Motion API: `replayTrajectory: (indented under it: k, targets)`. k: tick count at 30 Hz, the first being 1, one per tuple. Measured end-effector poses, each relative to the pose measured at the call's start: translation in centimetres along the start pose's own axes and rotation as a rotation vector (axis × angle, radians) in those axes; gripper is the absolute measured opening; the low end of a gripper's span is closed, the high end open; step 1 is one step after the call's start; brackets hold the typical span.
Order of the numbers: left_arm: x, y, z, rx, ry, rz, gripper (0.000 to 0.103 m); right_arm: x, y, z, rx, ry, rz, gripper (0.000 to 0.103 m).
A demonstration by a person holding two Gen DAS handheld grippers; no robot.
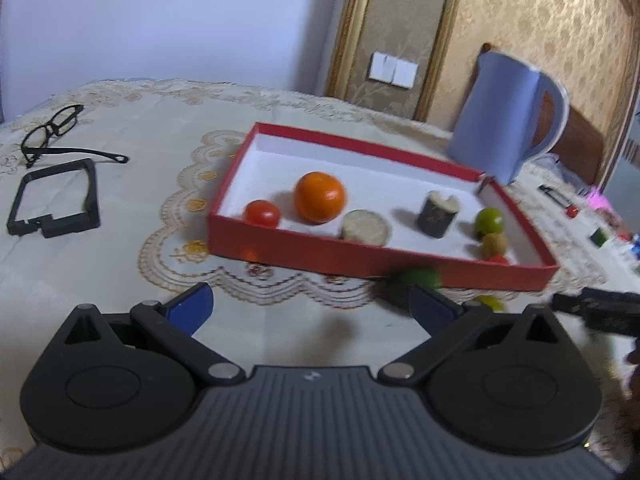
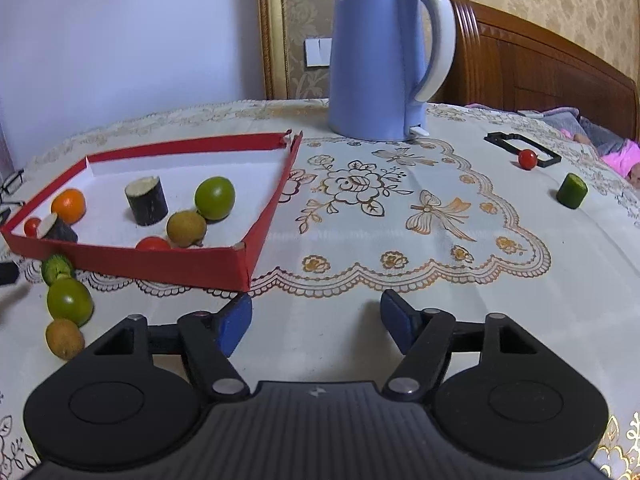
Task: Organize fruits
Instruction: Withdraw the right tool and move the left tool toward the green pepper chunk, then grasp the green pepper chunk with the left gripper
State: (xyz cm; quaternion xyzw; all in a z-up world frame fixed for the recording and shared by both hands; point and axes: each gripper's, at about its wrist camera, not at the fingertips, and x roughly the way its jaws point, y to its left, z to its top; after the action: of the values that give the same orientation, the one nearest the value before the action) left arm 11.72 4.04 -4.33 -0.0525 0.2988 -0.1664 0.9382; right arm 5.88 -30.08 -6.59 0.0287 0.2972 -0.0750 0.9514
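Note:
A red tray (image 1: pixel 320 254) (image 2: pixel 168 268) holds an orange (image 1: pixel 319 197) (image 2: pixel 69 205), a cherry tomato (image 1: pixel 262 213), two dark cylinder pieces (image 1: pixel 437 213) (image 2: pixel 146 200), a green lime (image 2: pixel 214 197), a kiwi (image 2: pixel 186 228) and another tomato (image 2: pixel 153 244). In front of the tray lie a cucumber piece (image 2: pixel 57 268) (image 1: pixel 416 280), a lime (image 2: pixel 69 301) and a kiwi (image 2: pixel 64 338). My left gripper (image 1: pixel 310 308) is open and empty before the tray. My right gripper (image 2: pixel 316 320) is open and empty over the cloth. A tomato (image 2: pixel 527 159) and a cucumber piece (image 2: pixel 572 191) lie far right.
A blue kettle (image 2: pixel 380 56) (image 1: pixel 508 120) stands behind the tray. Glasses (image 1: pixel 52 130) and a black frame (image 1: pixel 56 200) lie at left in the left wrist view. Another black frame (image 2: pixel 520 148) lies at right. A bed headboard (image 2: pixel 540 68) is behind the table.

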Motion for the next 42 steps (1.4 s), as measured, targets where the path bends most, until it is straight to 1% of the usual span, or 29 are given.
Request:
replayTrajectory:
  k: [1, 3, 5, 7, 8, 12, 14, 17, 19, 20, 21, 23, 24, 25, 26, 28, 30, 31, 32, 33, 36, 42]
  targets:
    - [-0.2, -0.4, 0.1, 0.009, -0.004, -0.010, 0.103, 0.0, 0.1, -0.1, -0.011, 0.005, -0.002, 0.074]
    - [-0.6, -1.2, 0.4, 0.015, -0.009, -0.038, 0.103, 0.1, 0.1, -0.1, -0.015, 0.008, 0.004, 0.078]
    - [-0.6, -2.0, 0.9, 0.010, -0.009, -0.079, 0.103, 0.1, 0.1, -0.1, -0.018, 0.009, 0.006, 0.078]
    - [-0.1, -2.7, 1.4, 0.008, 0.014, -0.116, 0.103, 0.1, 0.1, -0.1, -0.018, 0.009, 0.006, 0.078]
    - [0.3, -3.1, 1.6, 0.004, 0.025, -0.122, 0.103, 0.1, 0.1, -0.1, -0.018, 0.009, 0.006, 0.078]
    - [1.8, -4.1, 1.8, 0.019, 0.055, -0.108, 0.103, 0.1, 0.1, -0.1, -0.018, 0.009, 0.006, 0.079]
    - [2.2, -4.1, 1.7, 0.017, 0.070, -0.122, 0.103, 0.1, 0.2, -0.1, -0.018, 0.010, 0.007, 0.079]
    - [2.8, -4.2, 1.5, 0.032, 0.067, -0.103, 0.103, 0.2, 0.2, -0.1, -0.018, 0.010, 0.006, 0.079]
    - [3.5, -4.0, 1.4, 0.030, 0.075, -0.091, 0.100, 0.2, 0.2, -0.1, -0.018, 0.010, 0.007, 0.079]
    - [3.8, -3.9, 1.4, 0.025, 0.086, -0.081, 0.095, 0.2, 0.2, -0.1, -0.018, 0.010, 0.007, 0.079]
    - [4.3, -3.8, 1.3, 0.030, 0.098, -0.075, 0.093, 0.2, 0.2, -0.1, -0.018, 0.010, 0.007, 0.079]
    - [4.3, -4.2, 1.2, 0.064, 0.084, -0.049, 0.089, 0.2, 0.2, -0.1, -0.018, 0.010, 0.007, 0.080]
    - [4.2, -4.4, 1.0, 0.082, 0.079, -0.040, 0.083, 0.2, 0.2, -0.1, -0.018, 0.010, 0.007, 0.080]
    - [4.1, -4.6, 0.9, 0.098, 0.080, -0.040, 0.079, 0.2, 0.2, -0.1, -0.018, 0.010, 0.006, 0.080]
    - [4.0, -4.7, 0.8, 0.108, 0.075, -0.030, 0.071, 0.2, 0.2, -0.1, -0.018, 0.010, 0.006, 0.080]
    - [3.9, -4.9, 0.7, 0.119, 0.074, -0.020, 0.065, 0.2, 0.2, -0.1, -0.018, 0.010, 0.006, 0.080]
    - [3.7, -5.0, 0.7, 0.118, 0.074, -0.031, 0.051, 0.2, 0.2, -0.1, -0.018, 0.010, 0.007, 0.080]
    - [3.6, -5.2, 0.7, 0.125, 0.075, -0.041, 0.046, 0.2, 0.2, -0.1, -0.018, 0.010, 0.007, 0.080]
    - [3.5, -5.4, 0.7, 0.134, 0.076, -0.051, 0.036, 0.2, 0.2, -0.1, -0.018, 0.010, 0.007, 0.080]
    - [3.3, -5.7, 0.7, 0.146, 0.076, -0.052, 0.033, 0.2, 0.2, -0.1, -0.018, 0.010, 0.007, 0.080]
    - [3.0, -6.9, 0.3, 0.209, 0.063, -0.017, 0.033, 0.2, 0.2, -0.1, -0.018, 0.011, 0.007, 0.080]
    - [2.5, -7.0, 0.1, 0.231, 0.053, -0.007, 0.032, 0.2, 0.2, -0.1, -0.018, 0.011, 0.007, 0.080]
